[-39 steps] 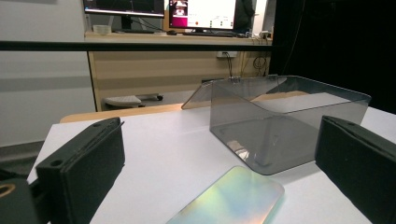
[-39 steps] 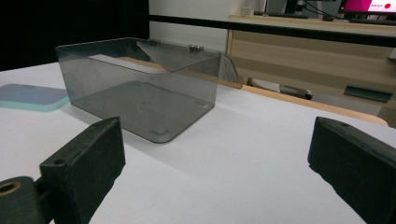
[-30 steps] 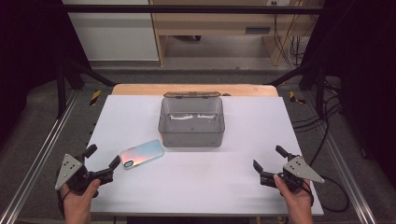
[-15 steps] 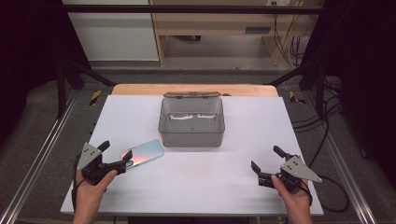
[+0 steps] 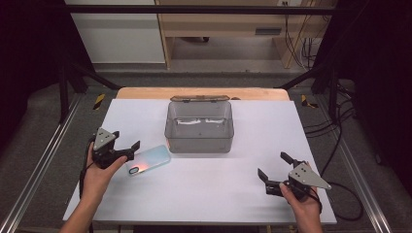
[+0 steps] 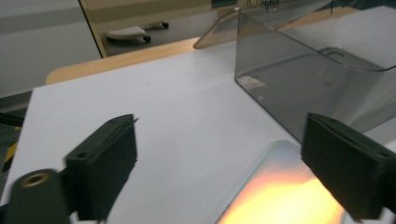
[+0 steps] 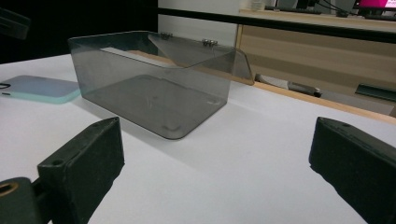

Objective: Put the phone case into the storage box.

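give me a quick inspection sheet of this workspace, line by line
surface: white table top, bare apart from the job's things
job's things: phone lying flat; clear box beside it, lid open
clutter: nothing seen
grippers: left gripper open at the phone's end, jaws just been closing, pads not yet pressing; right gripper open over bare table
cables: a cable trails from each gripper; more hang by the right frame
surroundings: wooden furniture behind, dark frame posts

A clear grey plastic box (image 5: 199, 127) with its hinged lid (image 5: 199, 98) open stands on a white table (image 5: 204, 194). Behind the box runs a wooden board (image 5: 145, 92). Cables (image 5: 340, 141) trail right of the box, off the table.
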`<action>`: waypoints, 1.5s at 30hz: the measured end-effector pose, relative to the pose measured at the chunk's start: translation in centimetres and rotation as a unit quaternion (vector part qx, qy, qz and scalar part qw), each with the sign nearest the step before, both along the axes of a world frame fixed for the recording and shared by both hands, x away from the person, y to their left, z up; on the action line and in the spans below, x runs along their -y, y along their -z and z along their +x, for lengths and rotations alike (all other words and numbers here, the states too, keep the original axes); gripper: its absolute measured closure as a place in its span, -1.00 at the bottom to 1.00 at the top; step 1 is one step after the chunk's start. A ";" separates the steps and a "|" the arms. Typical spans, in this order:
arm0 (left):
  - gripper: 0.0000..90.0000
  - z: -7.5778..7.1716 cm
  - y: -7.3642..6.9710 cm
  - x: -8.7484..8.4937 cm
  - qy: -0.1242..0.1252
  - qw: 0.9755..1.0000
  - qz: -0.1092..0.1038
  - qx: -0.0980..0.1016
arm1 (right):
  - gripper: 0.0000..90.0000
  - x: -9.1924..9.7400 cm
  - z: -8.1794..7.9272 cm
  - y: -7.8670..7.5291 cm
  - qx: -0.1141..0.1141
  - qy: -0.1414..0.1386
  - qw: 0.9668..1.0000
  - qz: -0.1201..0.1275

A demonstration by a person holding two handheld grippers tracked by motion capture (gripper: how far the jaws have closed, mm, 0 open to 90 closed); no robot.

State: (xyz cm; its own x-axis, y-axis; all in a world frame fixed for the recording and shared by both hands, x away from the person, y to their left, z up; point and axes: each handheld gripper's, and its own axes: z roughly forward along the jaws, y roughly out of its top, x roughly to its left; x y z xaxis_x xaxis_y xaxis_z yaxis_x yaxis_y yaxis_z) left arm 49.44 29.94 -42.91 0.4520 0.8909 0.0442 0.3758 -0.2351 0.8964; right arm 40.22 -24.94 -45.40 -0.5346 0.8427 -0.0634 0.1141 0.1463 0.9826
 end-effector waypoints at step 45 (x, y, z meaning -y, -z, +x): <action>1.00 4.7 4.5 1.5 0.055 0.985 0.080 -0.145 | -0.92 0.1 -0.2 0.1 -0.009 0.001 1.000 -0.007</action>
State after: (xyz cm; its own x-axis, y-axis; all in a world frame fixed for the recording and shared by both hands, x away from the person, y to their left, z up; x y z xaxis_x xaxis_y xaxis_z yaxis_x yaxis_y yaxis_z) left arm 54.18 28.47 -47.38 0.5593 0.8282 0.0358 0.5748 -0.4186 0.7031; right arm 40.07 -25.08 -45.55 -0.5334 0.8433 -0.0650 0.1325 0.1592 0.9783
